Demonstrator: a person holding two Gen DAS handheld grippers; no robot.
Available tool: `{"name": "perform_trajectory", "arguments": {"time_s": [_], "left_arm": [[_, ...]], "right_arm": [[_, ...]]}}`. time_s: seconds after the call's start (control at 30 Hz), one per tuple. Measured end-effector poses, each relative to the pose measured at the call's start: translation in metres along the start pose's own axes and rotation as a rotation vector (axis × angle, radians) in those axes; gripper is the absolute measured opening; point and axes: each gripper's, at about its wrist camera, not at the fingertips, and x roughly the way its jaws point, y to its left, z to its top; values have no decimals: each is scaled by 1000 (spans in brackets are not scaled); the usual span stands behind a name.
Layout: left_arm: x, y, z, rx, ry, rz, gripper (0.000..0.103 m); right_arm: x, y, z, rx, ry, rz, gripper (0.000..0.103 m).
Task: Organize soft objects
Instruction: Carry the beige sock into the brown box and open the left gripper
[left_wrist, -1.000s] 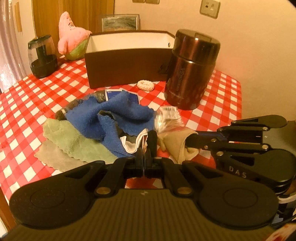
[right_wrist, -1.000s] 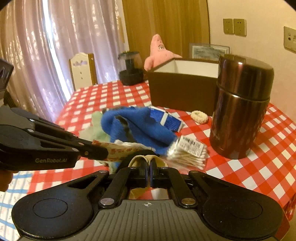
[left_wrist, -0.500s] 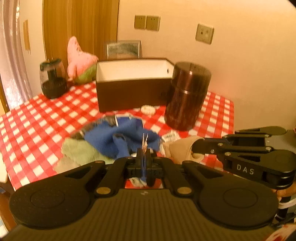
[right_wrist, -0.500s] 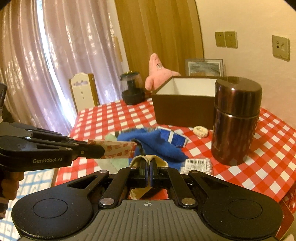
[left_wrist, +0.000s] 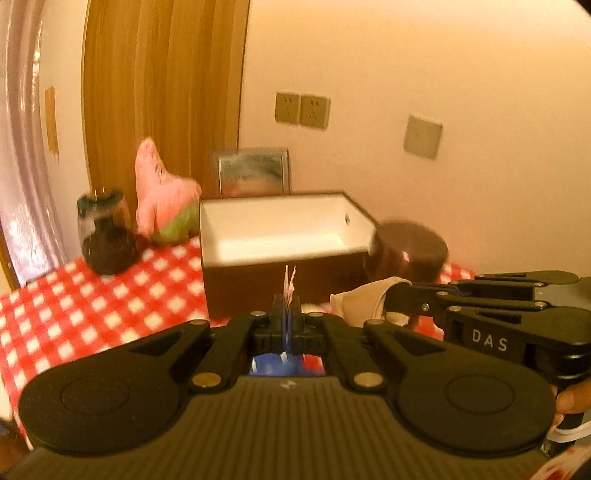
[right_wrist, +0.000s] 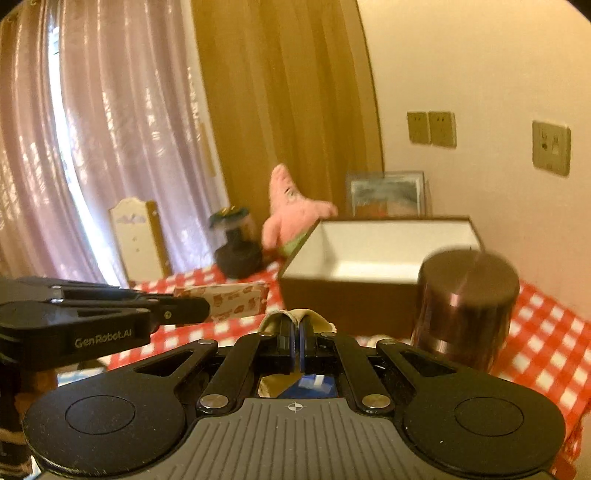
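Note:
My left gripper is shut on a small patterned tissue pack, seen edge-on in the left wrist view. My right gripper is shut on a beige cloth, which also shows in the left wrist view. Both are held up above the red checked table, in front of the open brown box with a white inside. The blue cloth shows only through the gap below my left gripper.
A brown metal flask stands right of the box. A pink starfish plush and a dark glass jar stand left of the box. A picture frame leans on the wall behind. A small chair stands beyond the table.
Both grippers have risen from the cloth pile and moved toward the box, each carrying its item. The pile has dropped out of sight below them.

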Motion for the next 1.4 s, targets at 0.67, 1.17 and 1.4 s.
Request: {"name": "perform_trajectory", "arguments": {"time_s": [0.67,1.17,1.4], "left_arm": [[179,44,107,-75,12,74,1],[285,75,121,-124,151,73,19],[279,82,112,-168,187,79,20]], "right_arm": [[169,-95,125,122,65,-70,2],[266,-149,144,310,220,-159,7],[252,-156,144,332,262,-103,47]]}}
